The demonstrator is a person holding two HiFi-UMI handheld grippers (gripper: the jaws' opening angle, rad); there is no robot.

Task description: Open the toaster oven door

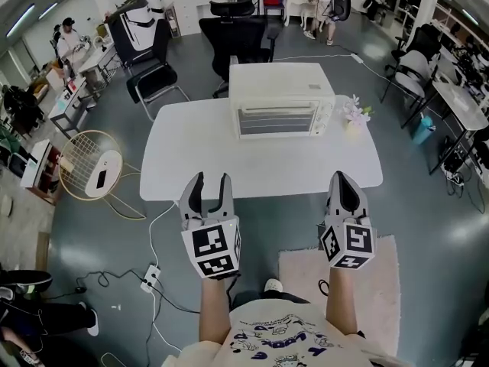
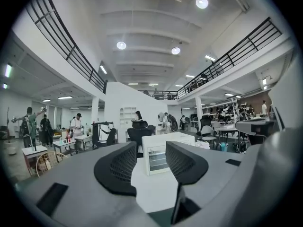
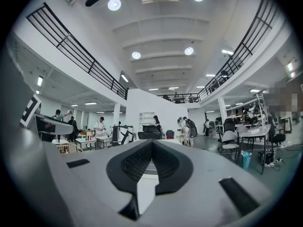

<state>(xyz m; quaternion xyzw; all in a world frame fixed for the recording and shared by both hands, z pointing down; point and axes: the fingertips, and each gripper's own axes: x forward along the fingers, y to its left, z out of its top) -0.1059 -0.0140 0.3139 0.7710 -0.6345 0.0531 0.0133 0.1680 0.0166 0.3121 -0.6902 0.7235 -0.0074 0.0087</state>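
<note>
Both grippers hovered at the near edge of the table, neither touching anything. Left gripper had its jaws spread apart and empty. In its own view the oven showed through the gap between the two dark ribbed pads, well ahead of them. Right gripper was clenched. Its own view showed the pads meeting at the tips with nothing caught between them. Each gripper was held in a hand, the forearms reaching out from the bottom of the head view.

The oven, a white box, stood upright at the far middle of the table, its front turned toward the person. Its door was shut flat against the front, glass pane showing, with the knobs in a strip to the right of it. Both grippers were well apart from it, with bare tabletop between.

A small bunch of pale flowers sat just beside the oven's right side. A black chair stood behind the table. On the floor to the left were a round wire stand and a power strip with cables. A pale rug lay under the right forearm.
</note>
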